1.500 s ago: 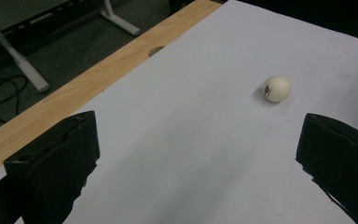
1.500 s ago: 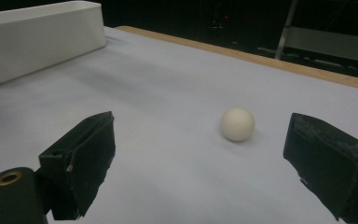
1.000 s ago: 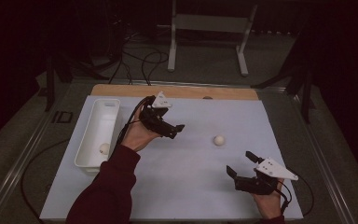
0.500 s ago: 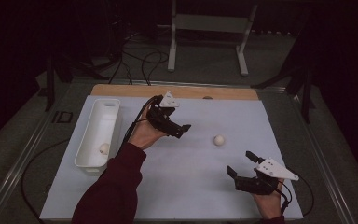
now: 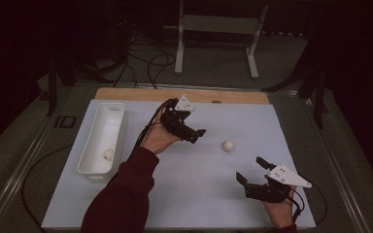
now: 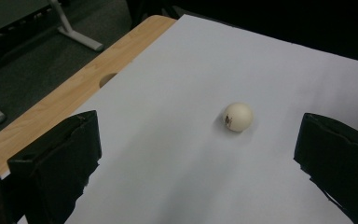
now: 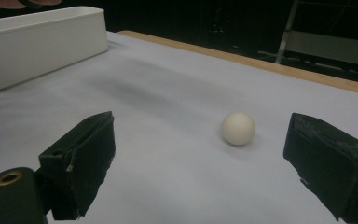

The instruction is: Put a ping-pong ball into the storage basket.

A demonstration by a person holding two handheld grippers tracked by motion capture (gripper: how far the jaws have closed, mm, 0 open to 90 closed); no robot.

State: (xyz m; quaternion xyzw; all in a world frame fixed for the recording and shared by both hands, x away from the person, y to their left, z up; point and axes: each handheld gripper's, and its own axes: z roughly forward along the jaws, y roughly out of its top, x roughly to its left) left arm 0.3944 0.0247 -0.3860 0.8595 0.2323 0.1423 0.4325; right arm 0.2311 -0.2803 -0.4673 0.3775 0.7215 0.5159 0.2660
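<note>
A white ball (image 5: 228,145) lies on the pale sheet (image 5: 184,194), right of centre. My left gripper (image 5: 196,135) hovers just left of it, open and pointing at it. In the left gripper view the ball (image 6: 238,116) lies ahead between the wide-apart jaws of the left gripper (image 6: 198,140), nearer the right one. My right gripper (image 5: 251,170) rests low at the front right, open, with nothing in it. In the right gripper view the ball (image 7: 238,128) sits ahead of the right gripper (image 7: 200,126).
A long white tray (image 5: 119,109) stands along the sheet's left side with a second ball (image 5: 108,154) in its near end; the tray (image 7: 37,42) also shows in the right gripper view. A wooden table edge (image 5: 126,94) runs behind. A metal stand (image 5: 213,24) is on the floor beyond.
My left gripper has moved right, away from the tray and closer to the ball. The right gripper and the ball have stayed put.
</note>
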